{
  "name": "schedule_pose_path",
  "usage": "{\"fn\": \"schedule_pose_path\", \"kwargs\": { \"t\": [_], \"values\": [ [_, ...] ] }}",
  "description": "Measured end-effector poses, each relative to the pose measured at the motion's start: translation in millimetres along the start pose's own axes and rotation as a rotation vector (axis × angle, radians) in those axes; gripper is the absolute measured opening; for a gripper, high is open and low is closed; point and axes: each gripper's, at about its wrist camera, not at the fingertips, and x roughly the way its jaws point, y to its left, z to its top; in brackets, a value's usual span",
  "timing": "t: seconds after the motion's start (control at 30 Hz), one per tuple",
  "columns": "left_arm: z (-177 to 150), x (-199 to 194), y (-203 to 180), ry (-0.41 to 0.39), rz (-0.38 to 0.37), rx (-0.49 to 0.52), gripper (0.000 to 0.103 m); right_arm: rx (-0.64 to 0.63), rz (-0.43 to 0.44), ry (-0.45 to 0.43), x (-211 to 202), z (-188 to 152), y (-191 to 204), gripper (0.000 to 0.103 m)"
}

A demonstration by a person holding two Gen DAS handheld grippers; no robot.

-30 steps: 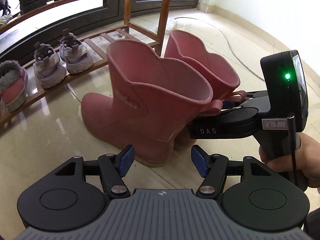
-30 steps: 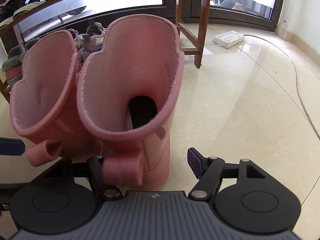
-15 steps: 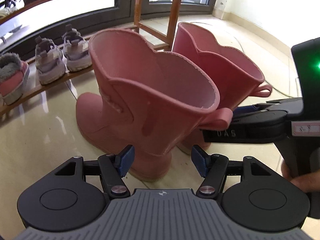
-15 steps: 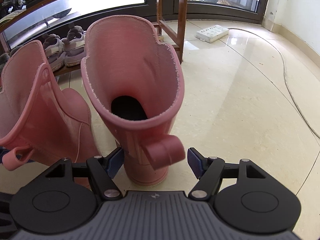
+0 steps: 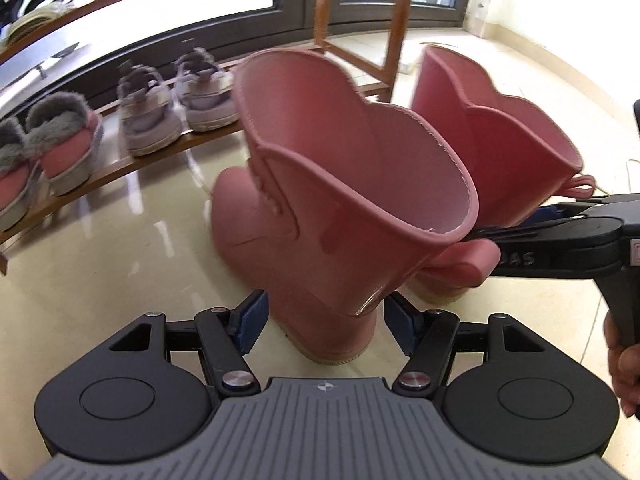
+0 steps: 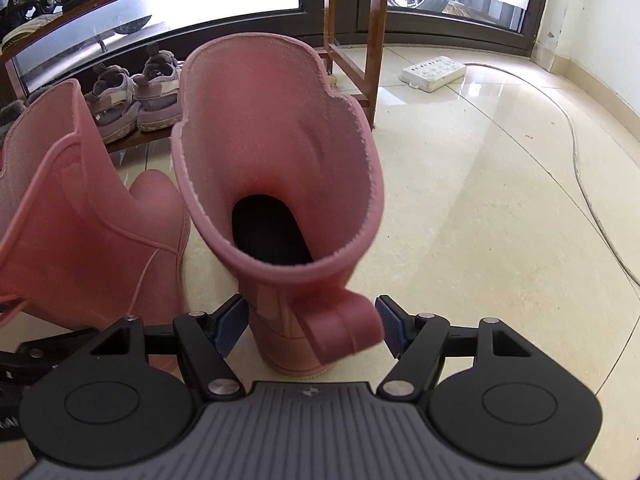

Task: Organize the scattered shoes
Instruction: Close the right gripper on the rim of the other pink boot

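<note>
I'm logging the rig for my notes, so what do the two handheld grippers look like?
Both match: the left gripper and right gripper have black linkage arms with silver pivot screws, blue ribbed pads, round black side discs and a grey ridged body. White "DAS" lettering marks the right one's side.

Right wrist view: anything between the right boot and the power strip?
No. Between the right pink boot and the white power strip lies bare tile floor, past the shoe rack's wooden leg; right wrist view shows it.

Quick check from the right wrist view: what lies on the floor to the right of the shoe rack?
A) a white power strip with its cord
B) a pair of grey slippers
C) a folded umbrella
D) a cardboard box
A: a white power strip lies on the tiled floor beyond the rack, its cord trailing across the tiles.
</note>
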Motion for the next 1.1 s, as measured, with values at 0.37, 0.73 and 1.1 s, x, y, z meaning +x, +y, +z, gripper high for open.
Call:
{"fn": "schedule_pose_path", "kwargs": {
  "t": [0.37, 0.73, 1.1],
  "values": [
    [-5.0, 2.1, 43.6, 0.004, 0.060, -0.086, 0.068, -0.006, 0.009, 0.011, 6.0, 0.5, 6.3, 0.076],
    [-19.8, 30.3, 41.7, 0.038, 0.067, -0.079, 0.068, -0.022, 0.004, 0.020, 19.3, -14.1, 6.9, 0.084],
    [-19.4, 49.5, 27.6, -0.045, 0.091, -0.015, 0.076, -0.021, 0.013, 0.012, 41.6, -16.3, 10.3, 0.087]
  ]
}}
